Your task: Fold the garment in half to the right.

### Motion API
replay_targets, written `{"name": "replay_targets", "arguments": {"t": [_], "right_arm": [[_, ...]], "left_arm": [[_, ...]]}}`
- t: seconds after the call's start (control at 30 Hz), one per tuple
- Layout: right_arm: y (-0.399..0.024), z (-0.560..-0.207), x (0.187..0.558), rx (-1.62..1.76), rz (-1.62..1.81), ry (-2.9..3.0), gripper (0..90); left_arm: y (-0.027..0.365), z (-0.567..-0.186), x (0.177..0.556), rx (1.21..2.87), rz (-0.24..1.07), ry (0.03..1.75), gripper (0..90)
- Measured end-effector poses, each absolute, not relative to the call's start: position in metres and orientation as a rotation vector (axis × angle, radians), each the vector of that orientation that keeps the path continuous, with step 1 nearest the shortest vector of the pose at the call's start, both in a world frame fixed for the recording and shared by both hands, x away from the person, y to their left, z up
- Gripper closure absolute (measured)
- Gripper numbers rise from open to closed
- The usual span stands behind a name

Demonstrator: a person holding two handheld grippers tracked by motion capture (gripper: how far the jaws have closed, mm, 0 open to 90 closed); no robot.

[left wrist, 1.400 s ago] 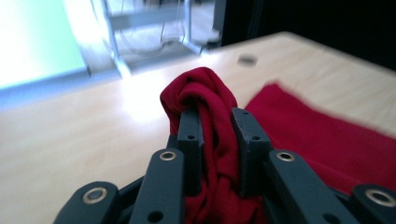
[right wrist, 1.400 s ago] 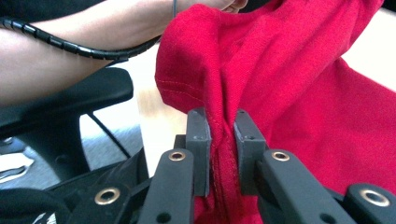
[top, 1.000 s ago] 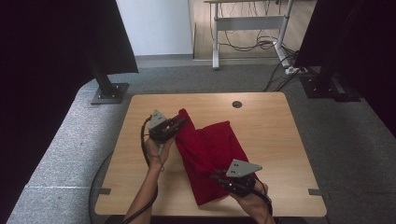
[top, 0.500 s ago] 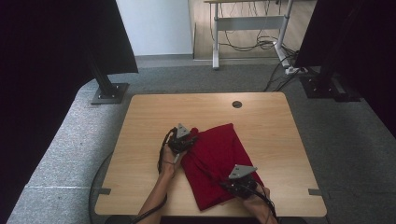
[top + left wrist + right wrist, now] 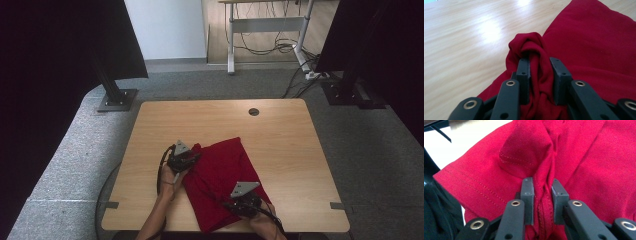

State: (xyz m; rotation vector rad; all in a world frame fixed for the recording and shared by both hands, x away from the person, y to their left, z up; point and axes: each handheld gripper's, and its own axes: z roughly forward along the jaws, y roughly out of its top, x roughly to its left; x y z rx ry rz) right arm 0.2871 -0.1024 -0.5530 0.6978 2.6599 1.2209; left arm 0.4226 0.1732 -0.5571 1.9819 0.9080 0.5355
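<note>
Both grippers clamped on the red cloth (image 5: 220,172): left gripper (image 5: 540,72) pinches its bunched corner, right gripper (image 5: 543,195) grips its hem.

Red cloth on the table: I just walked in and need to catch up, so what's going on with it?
A person is handling a red garment on a wooden table with a gripper in each hand. The left gripper is shut on a bunched fold at the garment's left edge; the right gripper is shut on a stitched hem near the table's front edge. Most of the garment lies on the table, with both gathered bits pinched between the fingers.
</note>
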Motion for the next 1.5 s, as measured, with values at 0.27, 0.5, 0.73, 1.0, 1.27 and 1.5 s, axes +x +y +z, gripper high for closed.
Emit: {"name": "replay_targets", "arguments": {"t": [0.27, 0.5, 0.73, 1.0, 1.27, 1.5], "right_arm": [[-0.075, -0.555, 0.278, 0.627, 1.247, 2.696, 75.3], [-0.058, -0.556, 0.273, 0.581, 1.278, 2.716, 75.2], [-0.054, -0.547, 0.266, 0.533, 1.334, 2.697, 78.6], [-0.062, -0.473, 0.246, 0.440, 1.559, 2.491, 79.3], [-0.095, -0.437, 0.236, 0.423, 1.585, 2.384, 79.0], [-0.130, -0.463, 0.242, 0.592, 1.563, 2.385, 78.9]], "left_arm": [[0.205, -0.559, 0.403, 1.948, 0.535, 0.965, 71.3], [0.224, -0.558, 0.390, 1.935, 0.535, 1.022, 71.3], [0.233, -0.543, 0.386, 1.878, 0.567, 1.024, 73.3], [0.234, -0.449, 0.370, 1.727, 0.679, 0.875, 73.8], [0.189, -0.386, 0.375, 1.695, 0.732, 0.724, 73.7], [0.133, -0.428, 0.418, 1.760, 0.558, 0.681, 74.2]]}}
